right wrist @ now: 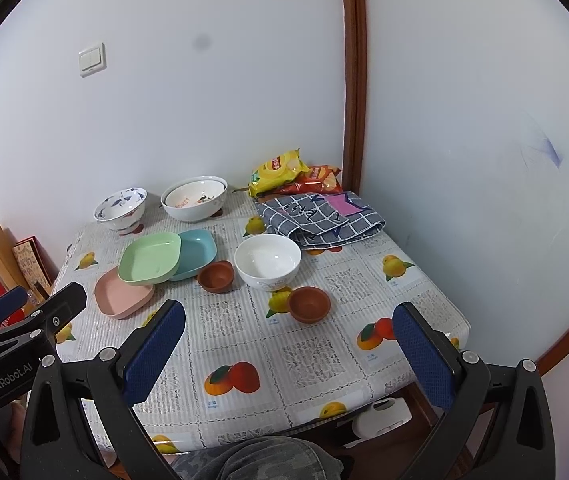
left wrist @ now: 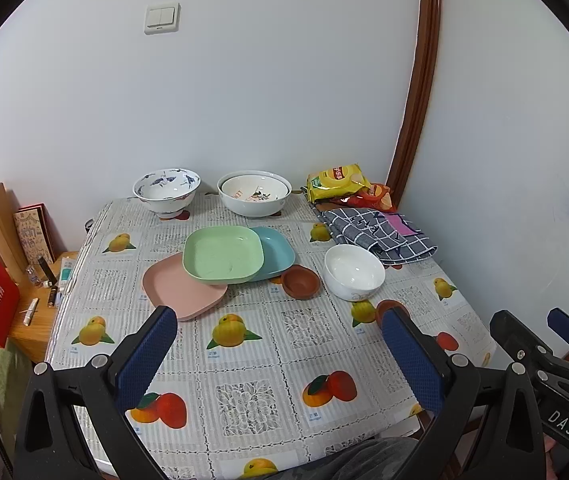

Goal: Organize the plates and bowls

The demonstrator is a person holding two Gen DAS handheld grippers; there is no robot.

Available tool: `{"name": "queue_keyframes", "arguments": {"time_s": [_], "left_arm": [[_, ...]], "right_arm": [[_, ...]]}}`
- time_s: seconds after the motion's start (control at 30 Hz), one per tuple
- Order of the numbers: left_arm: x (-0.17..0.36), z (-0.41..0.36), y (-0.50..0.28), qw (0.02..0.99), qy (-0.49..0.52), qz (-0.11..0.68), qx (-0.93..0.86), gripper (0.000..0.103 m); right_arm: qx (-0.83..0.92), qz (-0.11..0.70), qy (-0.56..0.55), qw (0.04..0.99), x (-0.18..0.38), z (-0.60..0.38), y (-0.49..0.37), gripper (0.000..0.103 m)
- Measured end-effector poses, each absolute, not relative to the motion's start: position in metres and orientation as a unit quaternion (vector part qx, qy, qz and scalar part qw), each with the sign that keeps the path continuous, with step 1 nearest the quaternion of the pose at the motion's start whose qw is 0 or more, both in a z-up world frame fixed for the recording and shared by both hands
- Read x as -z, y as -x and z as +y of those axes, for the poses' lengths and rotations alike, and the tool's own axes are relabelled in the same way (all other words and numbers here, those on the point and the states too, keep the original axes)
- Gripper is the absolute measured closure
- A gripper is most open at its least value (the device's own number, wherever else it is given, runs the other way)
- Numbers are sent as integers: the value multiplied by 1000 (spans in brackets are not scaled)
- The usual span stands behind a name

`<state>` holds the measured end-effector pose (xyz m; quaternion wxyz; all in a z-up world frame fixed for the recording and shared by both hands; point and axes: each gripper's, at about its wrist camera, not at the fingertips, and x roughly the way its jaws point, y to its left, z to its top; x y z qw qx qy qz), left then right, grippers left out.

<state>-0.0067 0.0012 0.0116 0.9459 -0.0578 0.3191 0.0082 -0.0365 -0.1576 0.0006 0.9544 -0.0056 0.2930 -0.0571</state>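
Three plates (left wrist: 223,254) overlap mid-table, bowls (left wrist: 253,193) behind, perhaps nested.

Surface (left wrist: 268,364) with fruit-print cloth. Back edge: patterned bowl (left wrist: 166,191), nested white bowls (left wrist: 254,193), snack bags (left wrist: 336,181). Right: checked cloth (left wrist: 376,234). Centre: pink plate (left wrist: 182,288) and blue plate (left wrist: 274,254) under green plate (left wrist: 223,255); two brown bowls (left wrist: 301,281); white bowl (left wrist: 354,272).
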Motion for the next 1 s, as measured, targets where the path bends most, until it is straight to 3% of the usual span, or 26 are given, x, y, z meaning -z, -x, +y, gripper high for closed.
{"name": "queue_keyframes", "arguments": {"time_s": [1.0], "left_arm": [[-13, 1, 11, 948, 52, 315, -10, 0]], "right_arm": [[51, 290, -7, 956, 0, -156, 38, 1]]}}
